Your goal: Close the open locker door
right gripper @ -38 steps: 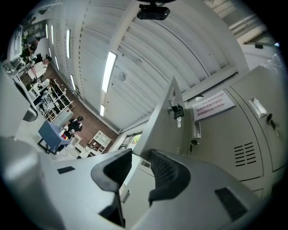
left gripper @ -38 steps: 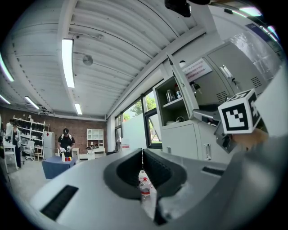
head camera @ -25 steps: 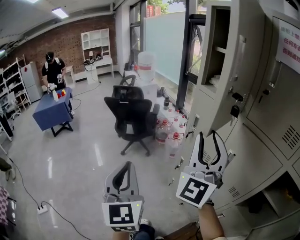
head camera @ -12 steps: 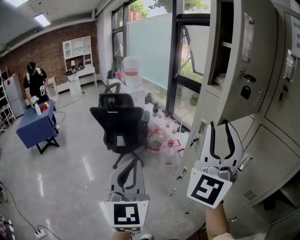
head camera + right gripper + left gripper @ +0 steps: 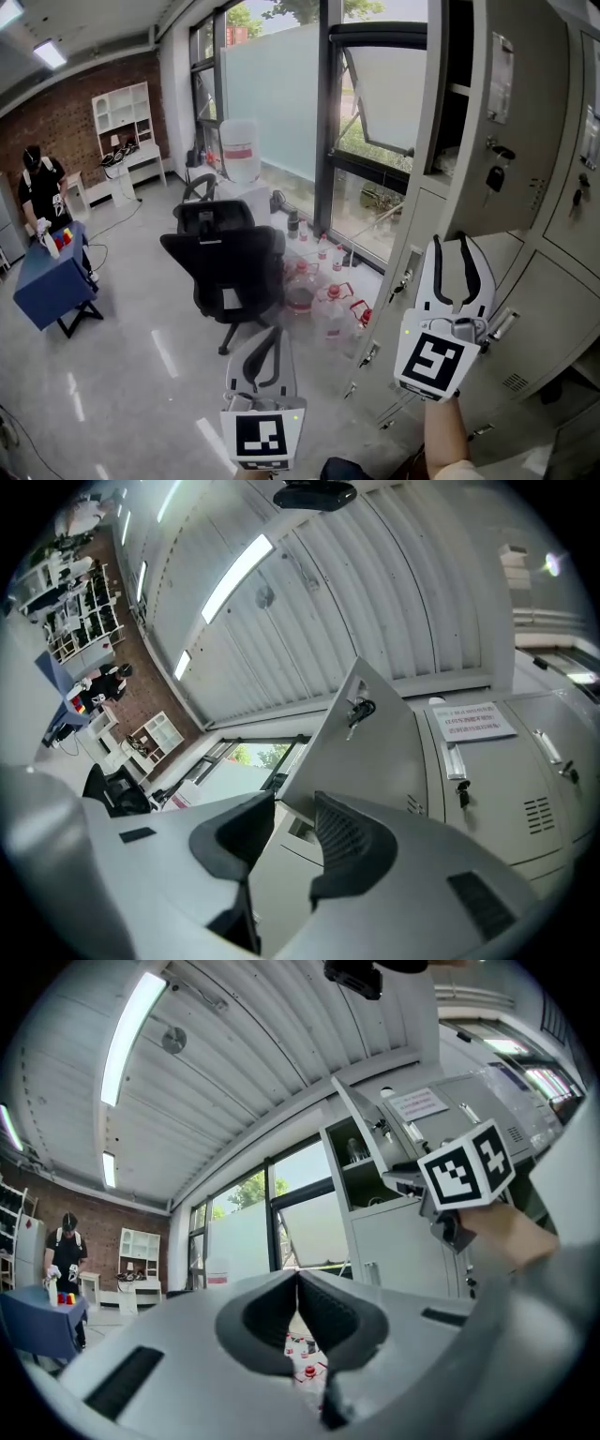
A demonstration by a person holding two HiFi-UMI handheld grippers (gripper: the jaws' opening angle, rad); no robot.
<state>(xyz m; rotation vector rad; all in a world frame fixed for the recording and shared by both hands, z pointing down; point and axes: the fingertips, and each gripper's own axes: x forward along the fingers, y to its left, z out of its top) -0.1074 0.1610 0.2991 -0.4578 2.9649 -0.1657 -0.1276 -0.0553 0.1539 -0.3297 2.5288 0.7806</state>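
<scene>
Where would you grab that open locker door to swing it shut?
Probably take the open locker door by its free edge, beside the hanging key. It is a thin panel standing out from the cabinet, so the open fingers of the right gripper could straddle that edge from below.

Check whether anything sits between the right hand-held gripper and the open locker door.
Nothing visible does. The right hand-held gripper, jaws apart and empty, is below the open locker door in the head view. Its own view shows the door's face ahead past the jaws with only air between.

free room before locker door
</scene>
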